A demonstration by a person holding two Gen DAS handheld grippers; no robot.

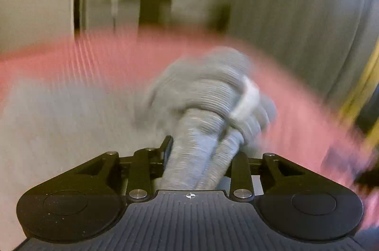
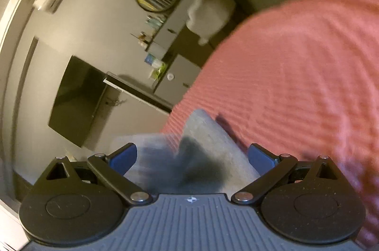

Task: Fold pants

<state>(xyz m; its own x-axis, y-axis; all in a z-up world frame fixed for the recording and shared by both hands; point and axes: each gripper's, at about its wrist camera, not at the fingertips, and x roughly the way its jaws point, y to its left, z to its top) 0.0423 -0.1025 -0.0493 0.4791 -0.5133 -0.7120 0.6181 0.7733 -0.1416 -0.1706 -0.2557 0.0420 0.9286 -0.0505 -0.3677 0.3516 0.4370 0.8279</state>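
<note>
A bunched, ribbed section of the grey pants [image 1: 208, 104] is clamped between the closed jaws of the left gripper [image 1: 201, 156]; a white drawstring [image 1: 246, 99] is seen across the bunch. The rest of the grey cloth is spread to the left over a pink ribbed cover [image 1: 94, 56], whose curved far edge is blurred by motion. In the right wrist view, the right gripper [image 2: 191, 156] is seen with its jaws spread wide; a grey fold of the pants [image 2: 213, 137] lies between them, but contact with the blue pads [image 2: 260, 158] cannot be told. The pink cover's edge [image 2: 189, 97] runs diagonally, with open room beyond it toward a dark television [image 2: 75, 99] and grey cabinets [image 2: 180, 75].
</note>
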